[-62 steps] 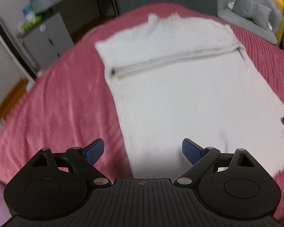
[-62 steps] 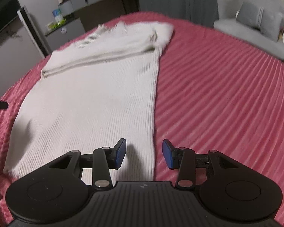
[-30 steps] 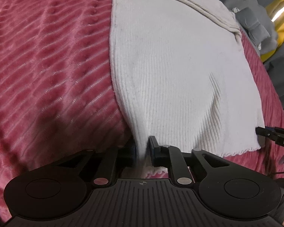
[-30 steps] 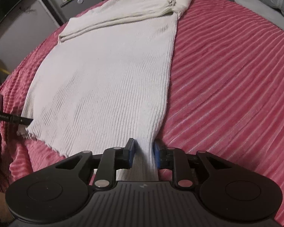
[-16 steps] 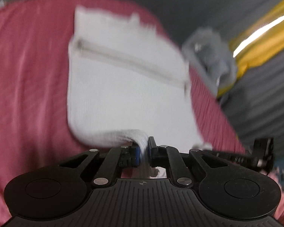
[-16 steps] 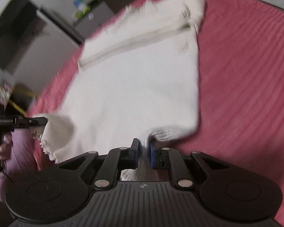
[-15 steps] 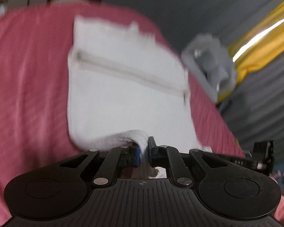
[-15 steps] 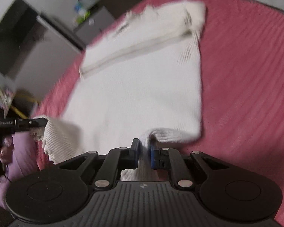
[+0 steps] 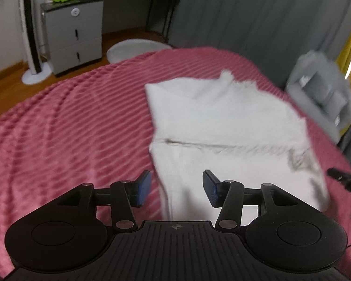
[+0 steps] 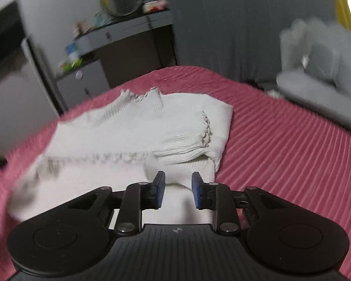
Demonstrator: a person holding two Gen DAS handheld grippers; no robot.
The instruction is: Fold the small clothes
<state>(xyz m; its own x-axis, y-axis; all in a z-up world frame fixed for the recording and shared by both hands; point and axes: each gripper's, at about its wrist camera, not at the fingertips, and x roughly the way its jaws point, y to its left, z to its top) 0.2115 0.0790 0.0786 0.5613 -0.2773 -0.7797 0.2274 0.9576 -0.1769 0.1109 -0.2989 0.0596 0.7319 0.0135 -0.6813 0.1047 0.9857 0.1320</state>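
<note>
A white ribbed knit garment (image 9: 222, 126) lies folded in half on the pink ribbed bedspread (image 9: 70, 121); its bottom hem now lies across the upper part (image 10: 133, 157). My left gripper (image 9: 176, 187) is open and empty over the garment's near left edge. My right gripper (image 10: 177, 188) is open and empty over the garment's near right part. The tip of the right gripper shows at the right edge of the left wrist view (image 9: 346, 179).
A grey drawer cabinet (image 9: 73, 35) and a white floor fan stand (image 9: 32, 75) stand beyond the bed on the left. A grey cushioned chair (image 10: 323, 86) is at the far right. Grey curtains (image 9: 245, 11) hang behind the bed. A dark desk (image 10: 133, 46) stands at the back.
Both grippers carried the garment's bottom corners forward over its upper part, then opened and let go. The garment now lies folded in half.
</note>
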